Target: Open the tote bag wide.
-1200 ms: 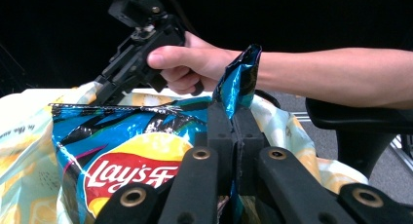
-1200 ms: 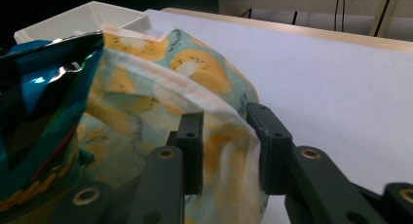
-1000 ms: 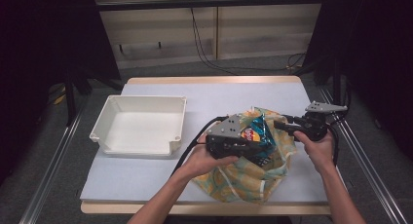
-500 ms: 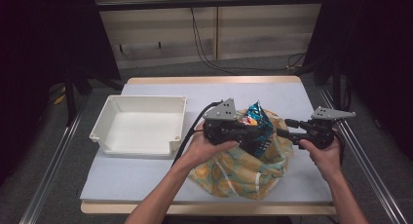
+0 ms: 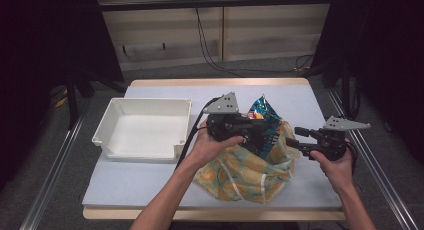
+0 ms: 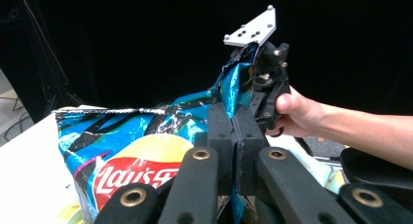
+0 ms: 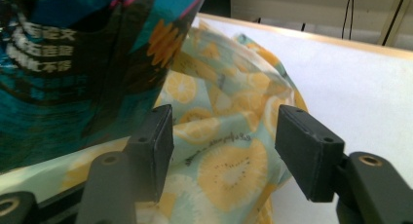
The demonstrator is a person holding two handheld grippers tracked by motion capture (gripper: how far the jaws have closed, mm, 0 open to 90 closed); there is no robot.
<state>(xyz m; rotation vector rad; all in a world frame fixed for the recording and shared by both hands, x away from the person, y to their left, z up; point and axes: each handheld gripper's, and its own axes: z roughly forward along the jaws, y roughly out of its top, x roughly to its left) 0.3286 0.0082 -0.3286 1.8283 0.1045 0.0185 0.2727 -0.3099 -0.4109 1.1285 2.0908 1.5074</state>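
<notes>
Glossy crinkled foil chip bag [image 6: 141,151], soft printed cloth bag [image 7: 229,151], matt white plastic tray [image 5: 145,127].

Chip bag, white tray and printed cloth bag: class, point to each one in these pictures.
chip bag [image 6: 131,156], left gripper view, on its printed front.
white tray [image 5: 150,109], high view, on its far wall.
cloth bag [image 7: 229,170], right gripper view, on a lemon-slice print.
</notes>
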